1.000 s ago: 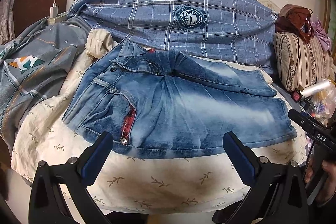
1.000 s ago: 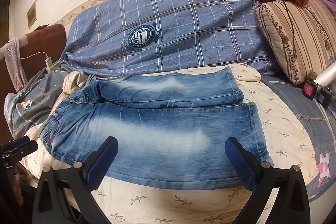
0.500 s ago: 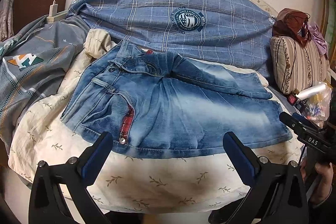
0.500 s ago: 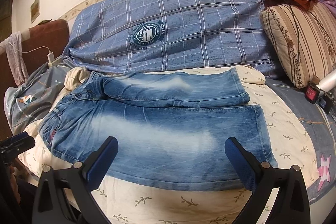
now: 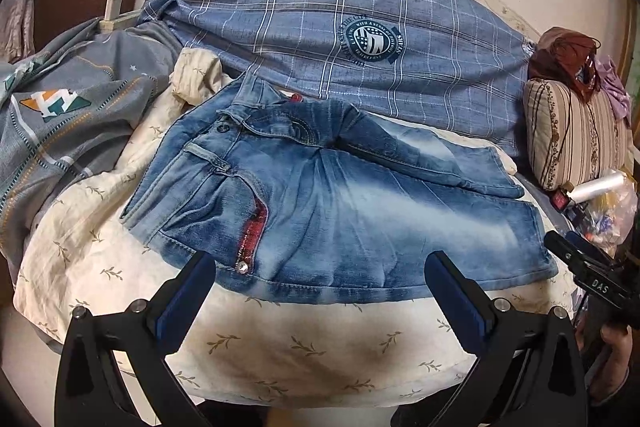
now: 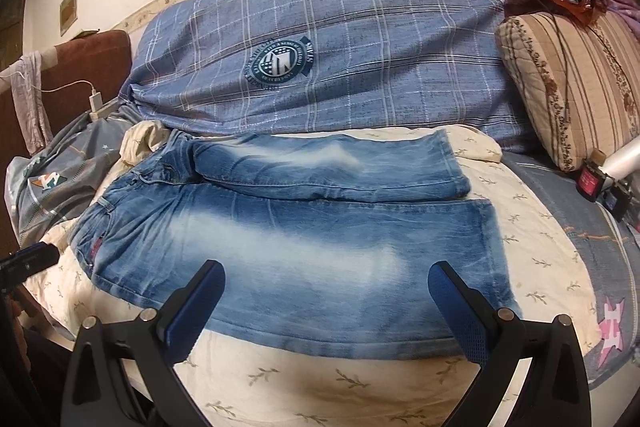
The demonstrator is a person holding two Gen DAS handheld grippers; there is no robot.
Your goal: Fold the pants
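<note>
Faded blue denim pants (image 5: 340, 203) lie flat on a cream leaf-print cover (image 5: 304, 351), waist to the left, legs to the right; they also show in the right wrist view (image 6: 288, 239). The far leg lies beside and partly over the near leg. My left gripper (image 5: 320, 291) is open and empty, just short of the near edge by the waist and red-trimmed pocket. My right gripper (image 6: 326, 301) is open and empty over the near leg's lower edge. The right gripper's tip (image 5: 580, 263) shows at the right of the left wrist view.
A blue plaid quilt (image 5: 340, 23) lies behind the pants. A grey printed blanket (image 5: 60, 115) is at the left with a charger (image 5: 114, 7). A striped pillow (image 6: 568, 87) and small items (image 6: 600, 179) sit at the right.
Both grippers have drifted slightly, so the view of the pants has shifted a little. The pants have not moved. Both grippers stay open.
</note>
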